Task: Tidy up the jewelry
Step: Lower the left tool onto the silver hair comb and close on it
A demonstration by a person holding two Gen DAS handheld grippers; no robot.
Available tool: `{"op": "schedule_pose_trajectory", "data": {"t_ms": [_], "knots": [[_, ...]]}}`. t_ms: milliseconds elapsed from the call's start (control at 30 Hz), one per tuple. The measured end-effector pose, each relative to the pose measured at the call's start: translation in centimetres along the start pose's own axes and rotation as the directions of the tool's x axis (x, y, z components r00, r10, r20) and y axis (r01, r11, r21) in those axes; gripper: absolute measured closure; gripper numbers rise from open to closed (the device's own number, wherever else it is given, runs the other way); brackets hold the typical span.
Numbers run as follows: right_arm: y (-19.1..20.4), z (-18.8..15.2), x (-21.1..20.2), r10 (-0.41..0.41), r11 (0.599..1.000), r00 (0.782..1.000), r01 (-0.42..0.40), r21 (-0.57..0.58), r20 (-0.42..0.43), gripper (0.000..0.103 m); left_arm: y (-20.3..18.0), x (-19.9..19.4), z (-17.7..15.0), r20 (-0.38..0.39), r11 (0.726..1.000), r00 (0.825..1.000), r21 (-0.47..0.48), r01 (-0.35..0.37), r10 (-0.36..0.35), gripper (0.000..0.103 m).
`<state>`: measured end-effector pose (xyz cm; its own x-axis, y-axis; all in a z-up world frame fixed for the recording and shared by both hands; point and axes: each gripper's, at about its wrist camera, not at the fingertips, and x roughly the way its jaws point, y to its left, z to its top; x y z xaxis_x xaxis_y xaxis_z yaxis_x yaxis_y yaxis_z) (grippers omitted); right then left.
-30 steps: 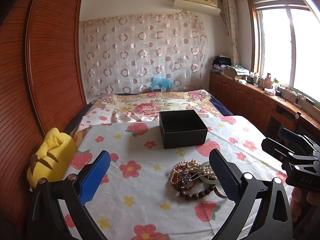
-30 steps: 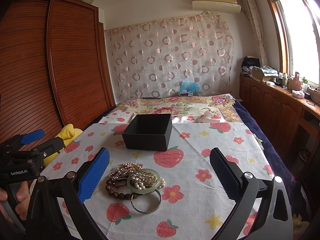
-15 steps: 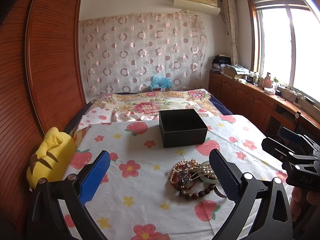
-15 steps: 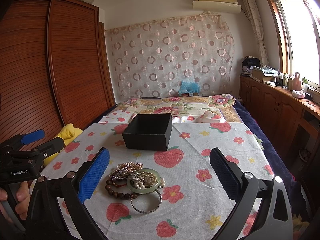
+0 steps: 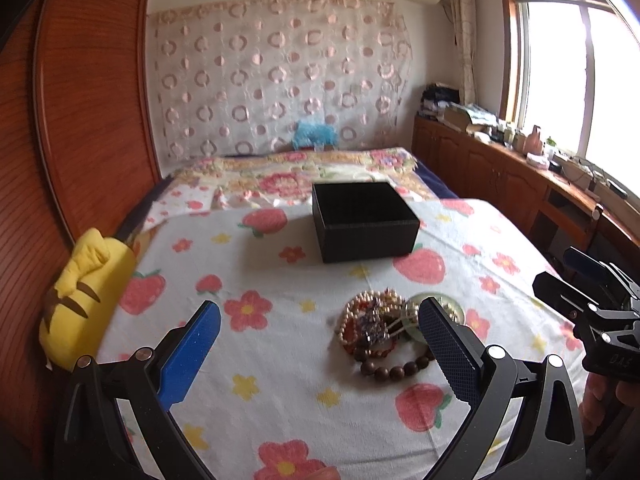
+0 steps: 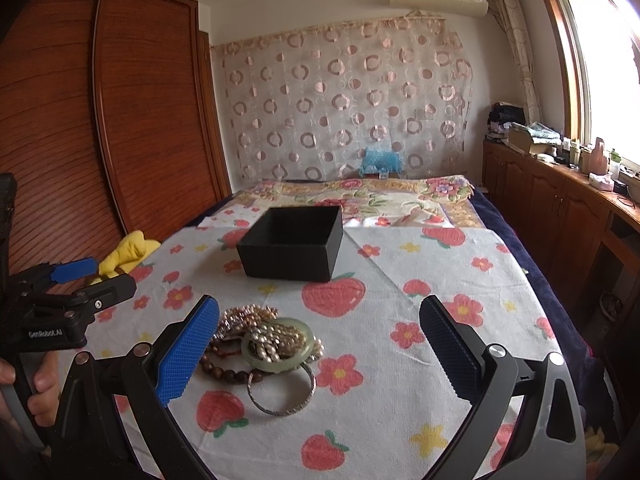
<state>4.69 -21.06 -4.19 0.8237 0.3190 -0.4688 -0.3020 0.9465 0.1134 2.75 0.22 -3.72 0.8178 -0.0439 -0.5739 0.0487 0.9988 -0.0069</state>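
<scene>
We ease left gripper fwd a bit vs 0.5 s ago; jewelry pile looms nearer, untouched on cloth, near black box. Both grippers w/ fingers spread wide, empty; right gripper unmoved. Pick likely next.

Sunlit window, wooden wardrobe, patterned curtain

left gripper: jaws spread wide, nothing between them, hovering over the near part of the bed
right gripper: jaws spread wide, empty, hovering over the bed's near edge
left hand: fingers curled round its gripper's handle
right hand: partly visible, gripping its gripper's handle
</scene>
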Motion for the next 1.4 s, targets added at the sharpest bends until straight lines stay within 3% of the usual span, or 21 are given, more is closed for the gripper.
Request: {"op": "schedule_pose_trajectory", "data": {"t_ms": [467,767,867,1400], "knots": [[-1.4,-3.3,3.1,-0.001,1.0,0.992,-0.001,-0.017,-0.123,0.002,-0.3,4.0,-1.7,-0.133,0.999,0.991,0.027,0.037,-0.033,0.007],[-1.9,-3.5,3.5,-0.003,1.0,0.991,0.0,-0.016,-0.135,0.002,-1.9,7.0,-2.4,-0.201,0.991,0.978,0.108,0.079,-0.056,0.007],[-1.9,-3.5,3.5,-0.003,1.0,0.991,0.001,-0.014,-0.136,0.002,-2.5,7.9,-2.4,-0.235,0.984,0.967,0.122,0.128,-0.097,0.008],[-2.0,-3.5,3.7,-0.001,1.0,0.99,-0.001,-0.014,-0.14,0.002,-4.6,10.0,-1.9,-0.261,0.96,0.96,0.228,0.163,-0.102,0.053]]}}
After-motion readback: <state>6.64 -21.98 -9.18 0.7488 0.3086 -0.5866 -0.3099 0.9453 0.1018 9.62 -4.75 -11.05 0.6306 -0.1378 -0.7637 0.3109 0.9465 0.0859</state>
